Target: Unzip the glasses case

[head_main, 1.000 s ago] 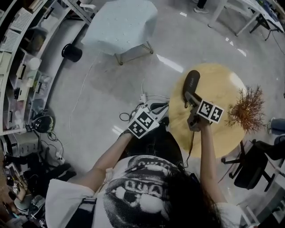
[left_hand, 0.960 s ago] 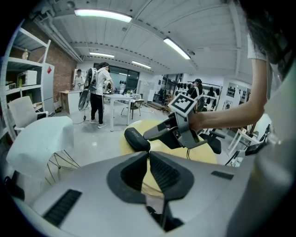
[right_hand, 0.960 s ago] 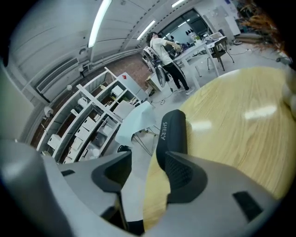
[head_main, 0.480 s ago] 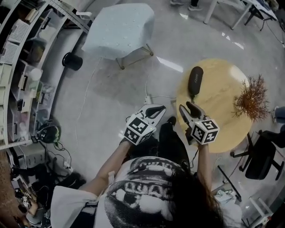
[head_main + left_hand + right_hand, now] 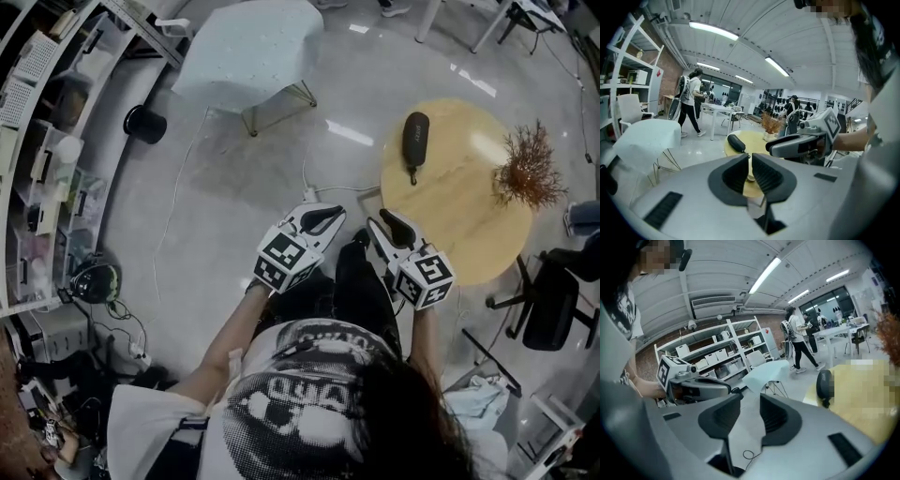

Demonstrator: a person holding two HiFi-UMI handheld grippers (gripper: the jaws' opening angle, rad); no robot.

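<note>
Person: white short-sleeved T-shirt [image 5: 281, 412] with a large black graphic print and lettering on the front. Long dark hair [image 5: 412, 422]. Dark trousers [image 5: 361, 291].

Left gripper [image 5: 328, 217]: light grey moulded shell. Black ribbed pads [image 5: 733, 176] line the insides of the jaws. A cube [image 5: 281, 261] with black-and-white square markers sits at the rear.

Right gripper [image 5: 384, 225]: same build, with grey shell, black pads and its own marker cube [image 5: 427, 277].

Both shells carry dark rectangular slots [image 5: 665, 210] on the top face, one either side of the jaws.
</note>
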